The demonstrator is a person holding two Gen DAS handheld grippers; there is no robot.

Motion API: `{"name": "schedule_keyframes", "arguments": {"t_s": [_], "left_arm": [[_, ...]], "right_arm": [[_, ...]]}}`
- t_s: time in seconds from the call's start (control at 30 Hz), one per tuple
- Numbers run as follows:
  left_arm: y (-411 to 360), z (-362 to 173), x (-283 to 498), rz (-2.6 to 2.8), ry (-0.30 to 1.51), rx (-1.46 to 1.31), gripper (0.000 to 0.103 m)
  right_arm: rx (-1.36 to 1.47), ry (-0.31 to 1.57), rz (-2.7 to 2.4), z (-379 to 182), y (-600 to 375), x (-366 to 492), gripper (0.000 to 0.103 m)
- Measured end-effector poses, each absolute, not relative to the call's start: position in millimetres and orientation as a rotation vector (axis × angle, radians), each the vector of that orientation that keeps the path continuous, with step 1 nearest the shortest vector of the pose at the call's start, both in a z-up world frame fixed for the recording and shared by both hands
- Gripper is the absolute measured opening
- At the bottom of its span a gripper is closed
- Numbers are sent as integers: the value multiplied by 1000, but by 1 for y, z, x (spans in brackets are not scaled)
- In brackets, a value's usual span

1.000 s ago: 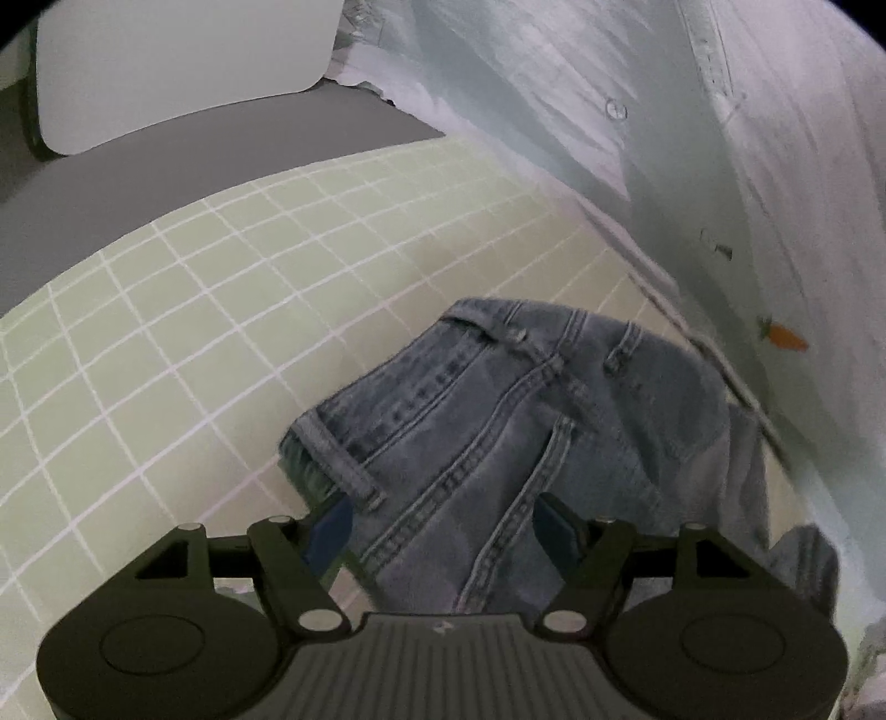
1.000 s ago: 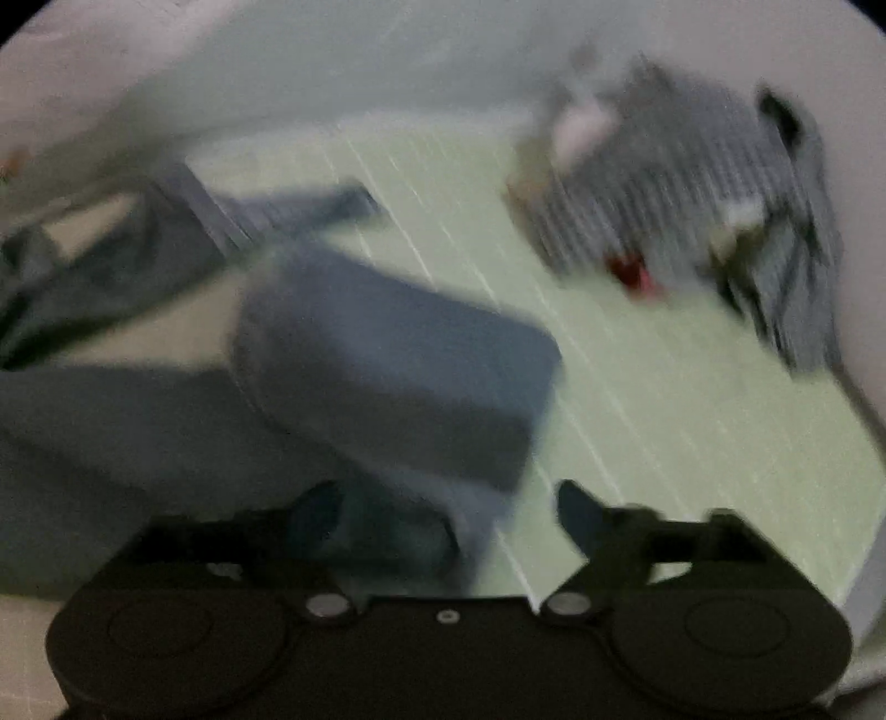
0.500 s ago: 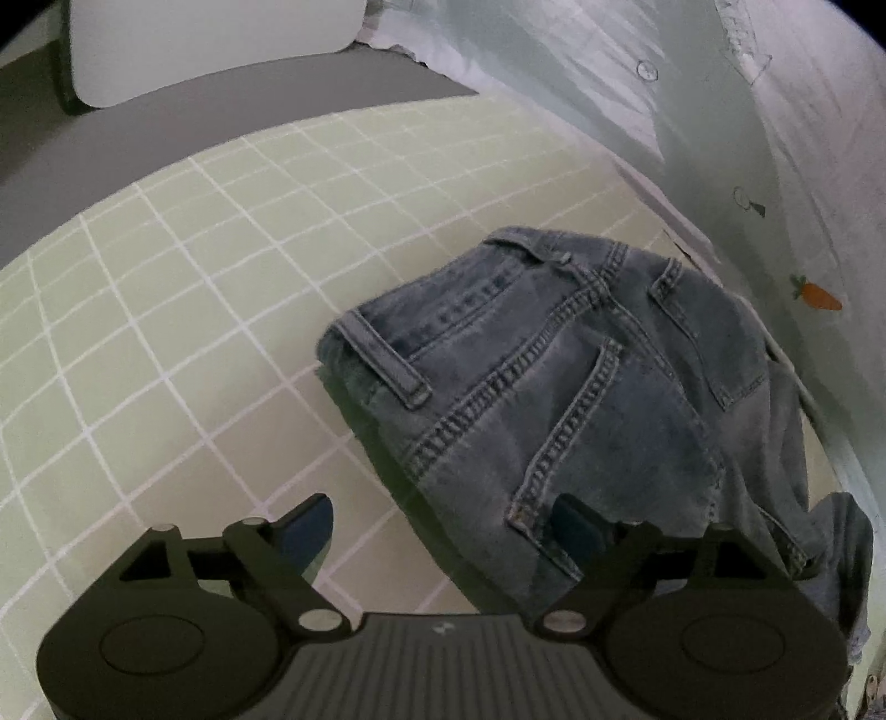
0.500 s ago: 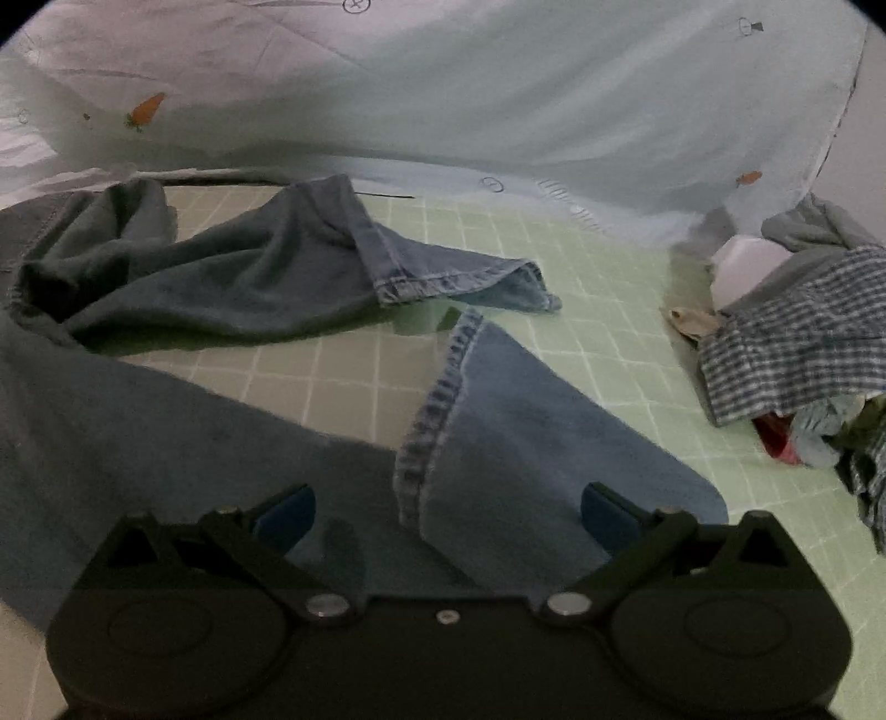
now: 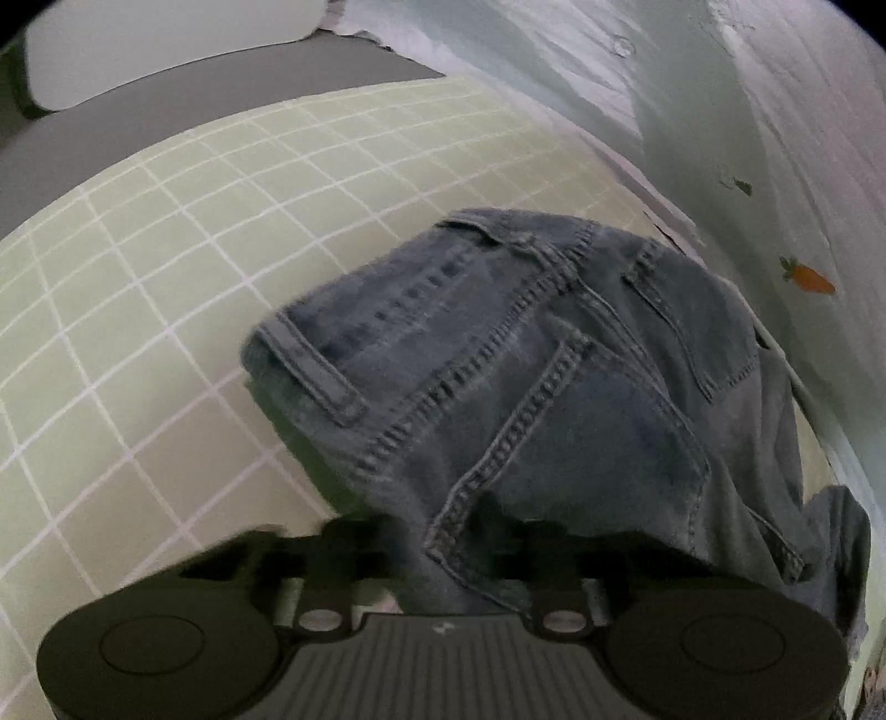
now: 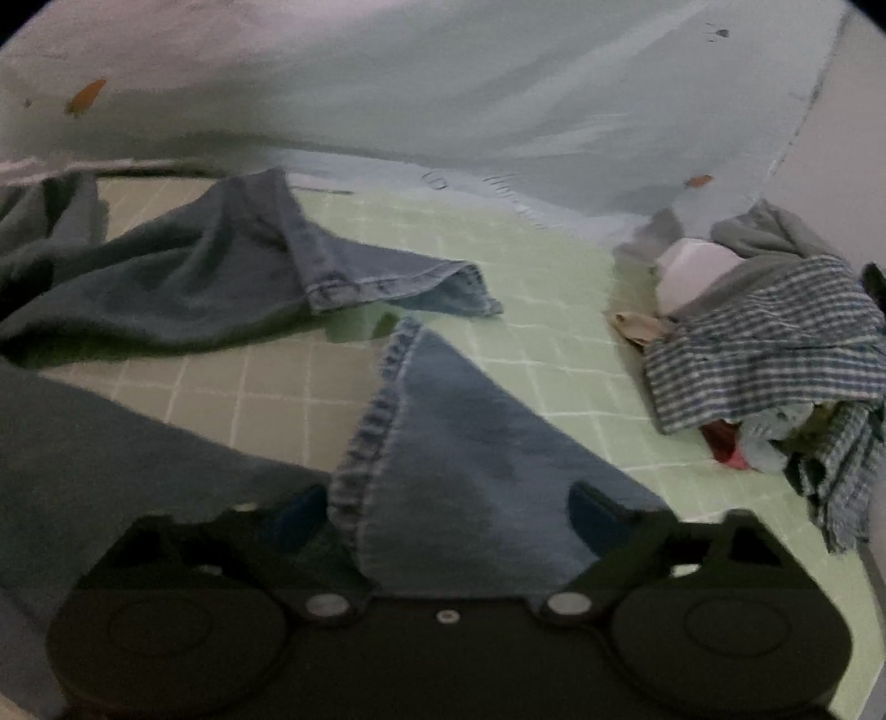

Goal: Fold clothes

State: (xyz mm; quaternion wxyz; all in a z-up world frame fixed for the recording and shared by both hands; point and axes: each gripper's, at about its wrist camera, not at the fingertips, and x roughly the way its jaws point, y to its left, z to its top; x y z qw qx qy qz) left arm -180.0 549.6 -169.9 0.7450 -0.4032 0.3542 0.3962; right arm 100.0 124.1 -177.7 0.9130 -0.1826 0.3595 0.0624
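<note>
A pair of blue jeans (image 5: 531, 376) lies on the green checked sheet (image 5: 221, 232). The left wrist view shows its waistband and back pockets. My left gripper (image 5: 443, 531) is shut on the jeans fabric near the back pocket seam; the fingers are blurred. In the right wrist view the near leg's hem (image 6: 476, 443) lies between the fingers of my right gripper (image 6: 443, 509), which stand wide apart around it. The other jeans leg (image 6: 232, 277) lies further back on the left.
A heap of other clothes, with a blue striped shirt (image 6: 764, 343) on top, lies at the right of the sheet. A pale quilt with carrot prints (image 6: 443, 83) rises along the back. A white pillow (image 5: 166, 44) lies at the far left.
My left gripper has closed on the jeans near the pocket seam; it was open half a second ago. My right gripper has moved forward around the leg hem and stays open.
</note>
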Motion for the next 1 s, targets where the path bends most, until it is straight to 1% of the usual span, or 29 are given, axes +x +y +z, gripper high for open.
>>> {"name": "schedule_keyframes", "arguments": {"t_s": [0.1,0.17,0.33,0.43,0.57,0.63,0.73,0.8,0.87,0.93,1.0], "left_arm": [[553,-160,-184,906,761,-830,11],[557,-151,-188,939,754,-781,10],[581,-132,-207,998,717,-706,10],[594,-124,-222,1076,712,-637,10],[612,-125,-253,1203,753,-632,10],[615,-126,-268,1252,776,-628,17],[599,-121,-282,1255,782,-596,33],[582,-115,-288,1234,760,-571,56],[564,-110,-291,1192,742,-549,68],[549,-106,-289,1143,738,-522,70],[540,-106,-277,1089,757,-485,77]], "right_arm": [[-358,745,125,-174,120,99,85],[-367,743,131,-173,120,96,84],[-372,739,147,-169,124,85,84],[-376,748,168,-170,132,73,80],[-370,761,243,-170,147,51,80],[-367,767,293,-171,156,38,79],[-381,759,358,-172,171,21,79],[-400,741,391,-172,180,11,79],[-421,729,424,-171,188,1,82],[-435,705,431,-170,193,-7,83],[-452,672,438,-168,197,-14,83]]}}
